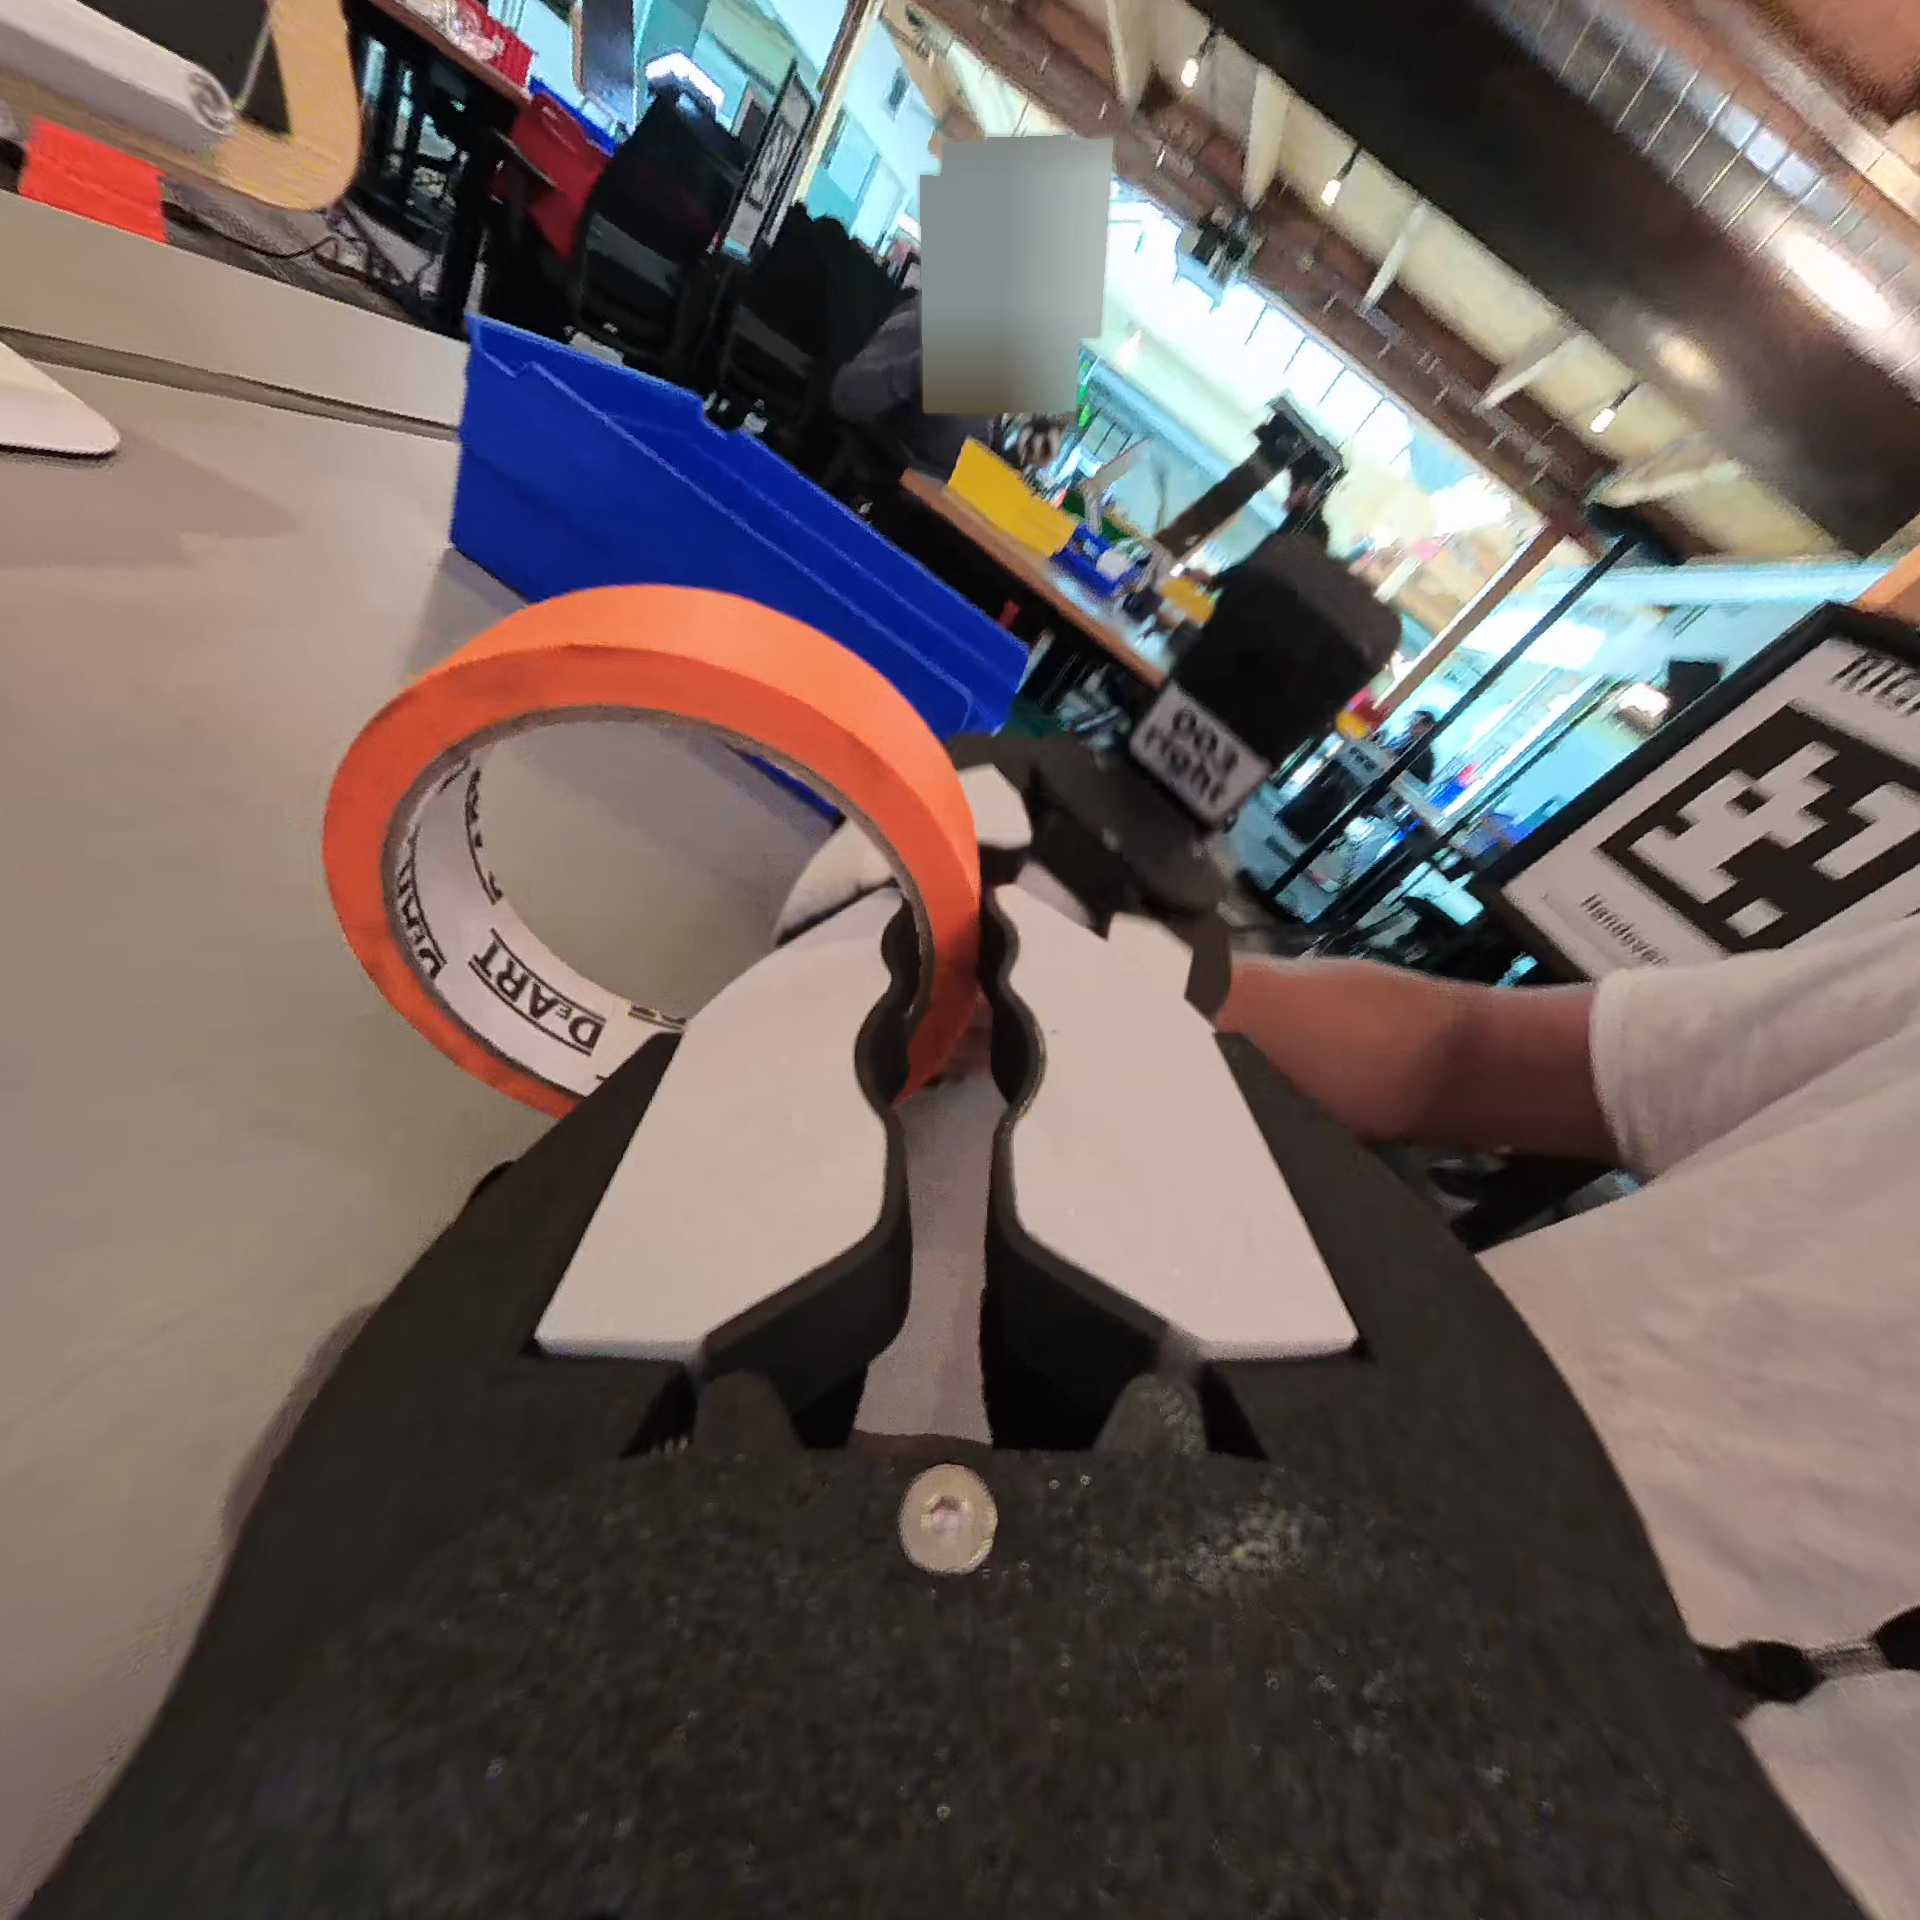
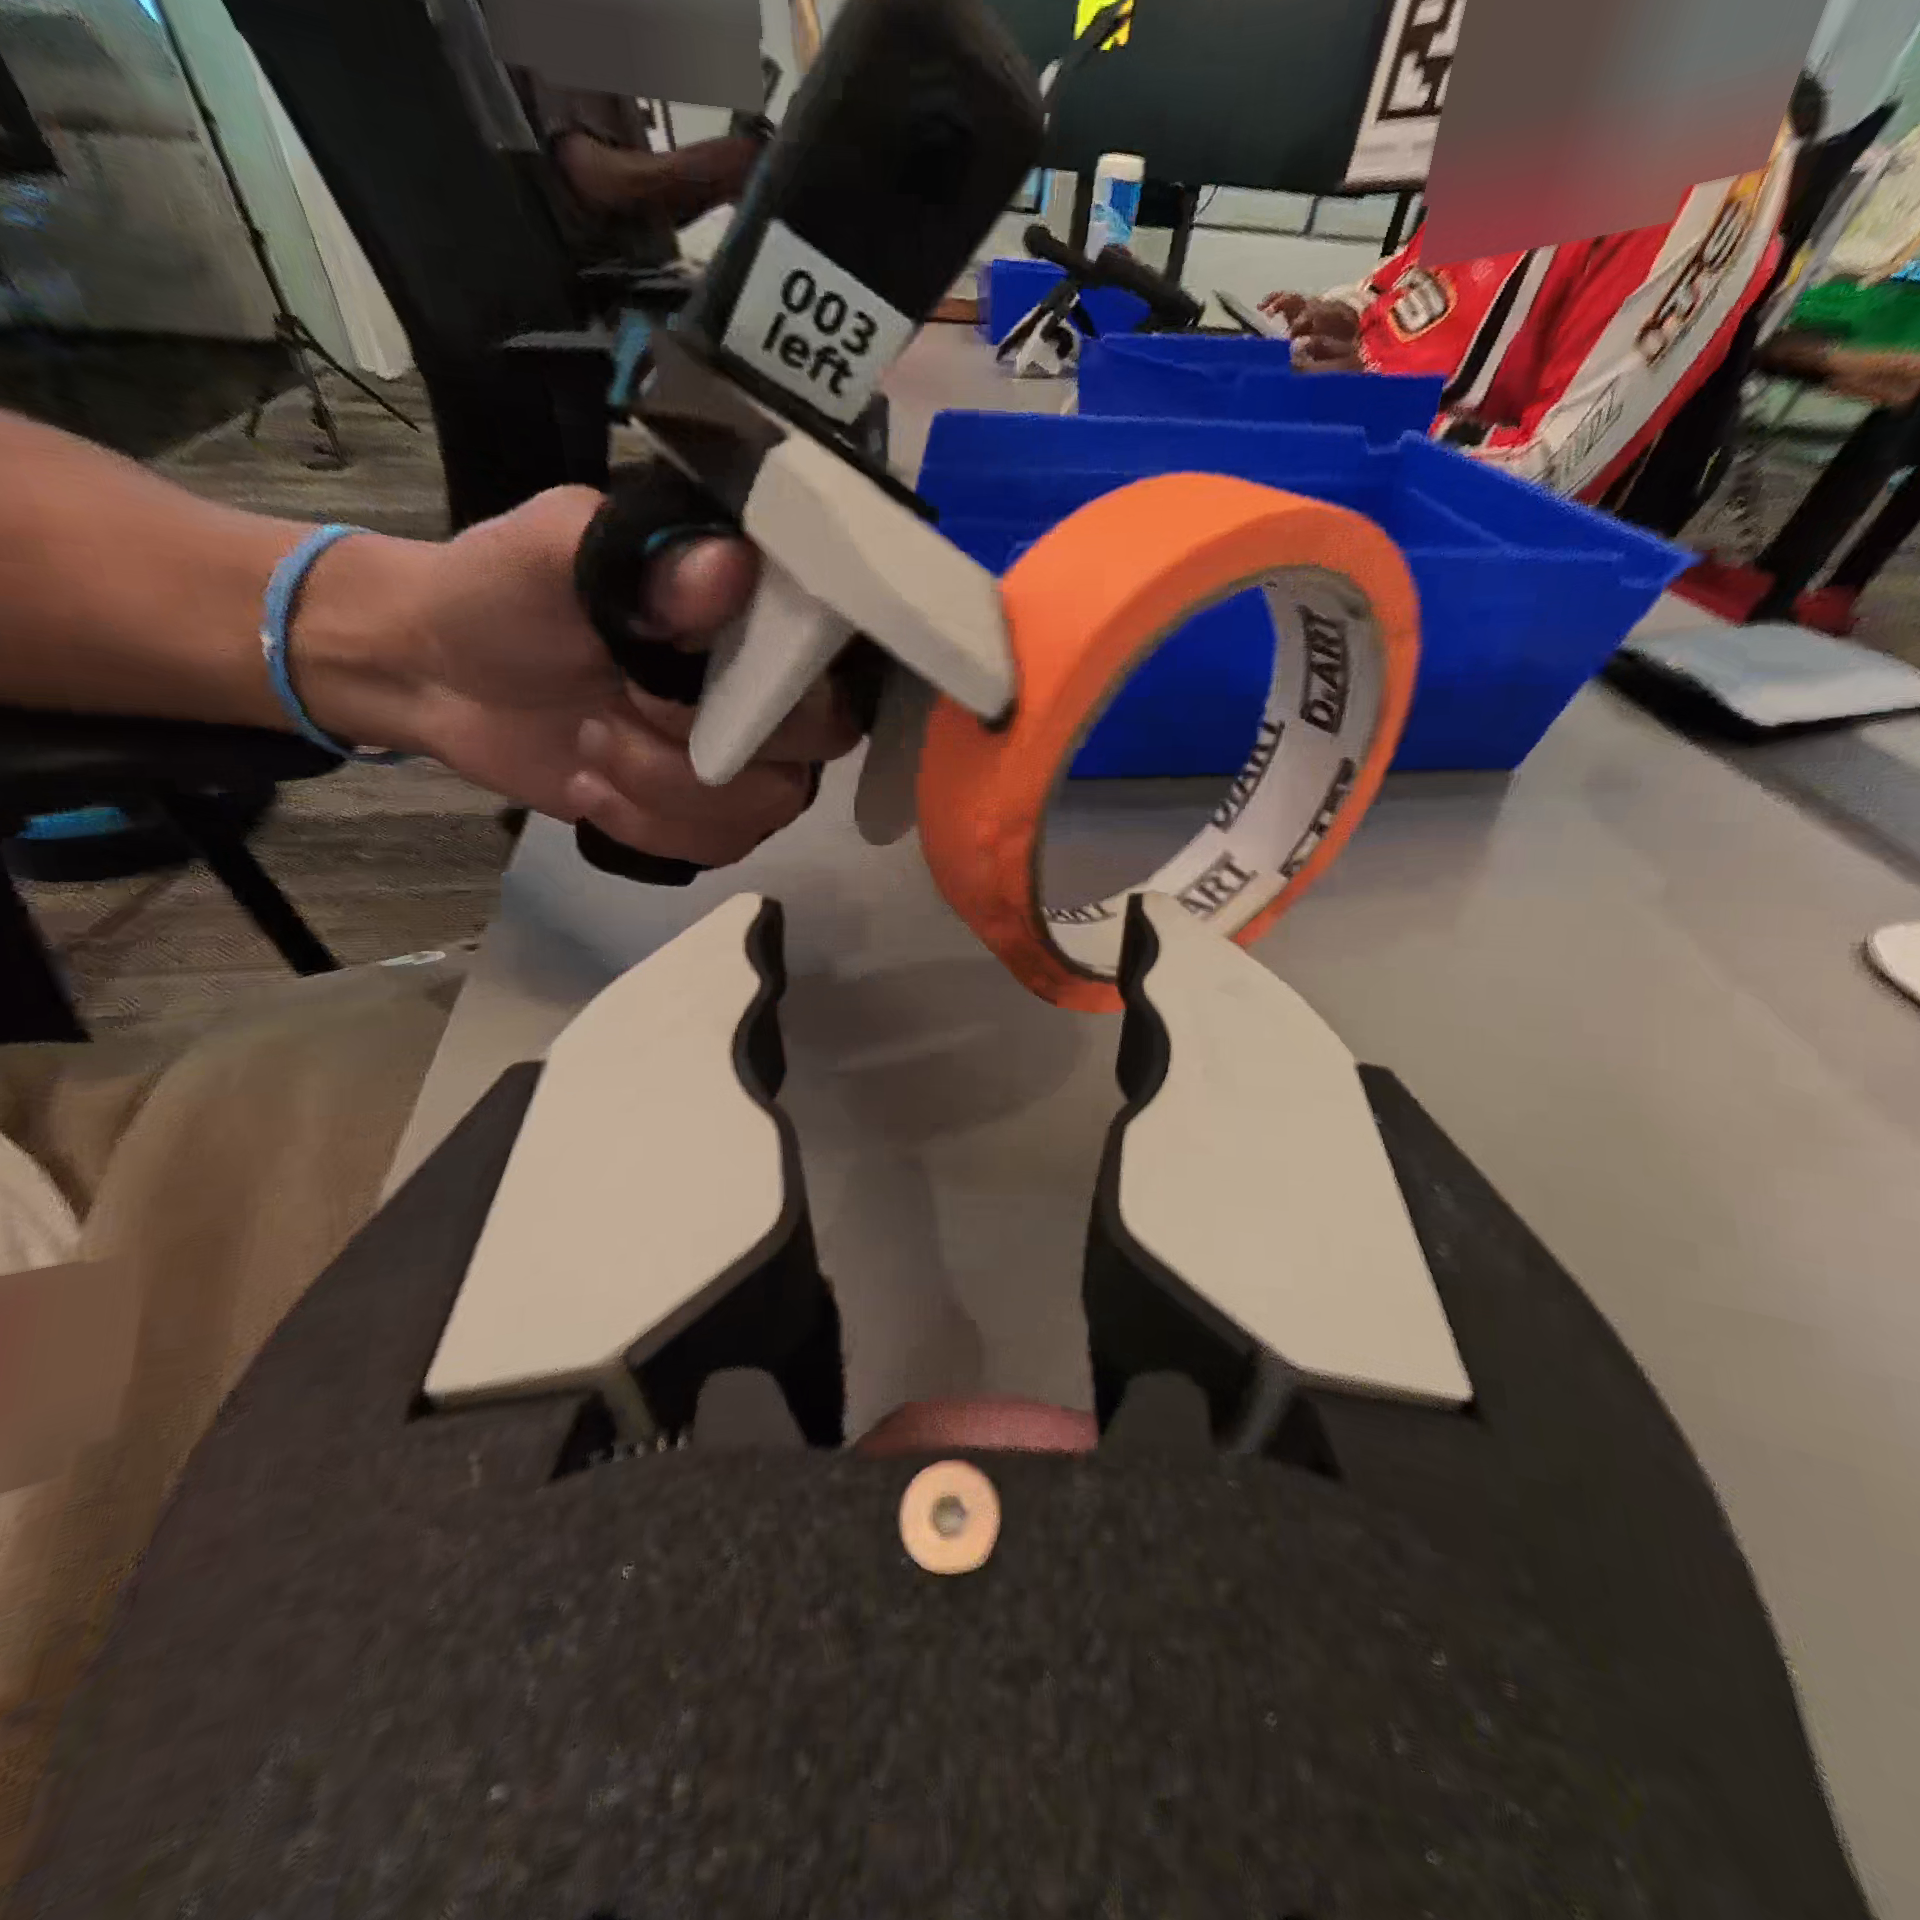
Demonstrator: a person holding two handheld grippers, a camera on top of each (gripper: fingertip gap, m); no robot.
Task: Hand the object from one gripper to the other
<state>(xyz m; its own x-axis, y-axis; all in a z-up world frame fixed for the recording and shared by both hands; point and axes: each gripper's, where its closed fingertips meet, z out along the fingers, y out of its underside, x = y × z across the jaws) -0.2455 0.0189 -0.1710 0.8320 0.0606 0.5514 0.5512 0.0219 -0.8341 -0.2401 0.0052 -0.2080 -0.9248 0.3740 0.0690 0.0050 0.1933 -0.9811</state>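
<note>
An orange tape roll (image 1: 665, 644) with a white printed core is held upright above the grey table (image 1: 156, 831). My left gripper (image 1: 951, 997) is shut on the roll's wall, one finger inside the ring and one outside. In the right wrist view the roll (image 2: 1174, 540) hangs from the left gripper (image 2: 951, 748), which a hand holds. My right gripper (image 2: 951, 935) is open, and the roll's lower rim sits between its fingers, close to the right fingertip (image 2: 1153, 966). From the left wrist view the right gripper (image 1: 925, 847) straddles the far wall of the roll.
A blue plastic bin (image 2: 1507, 623) stands on the table (image 2: 1558, 1039) just behind the roll; it also shows in the left wrist view (image 1: 644, 499). A white flat object (image 2: 1896, 961) lies at the table's right edge. People sit at tables behind. My left and right fingertips are right by each other. The white flat object (image 2: 1896, 961) is about 35 cm from my right fingertips.
</note>
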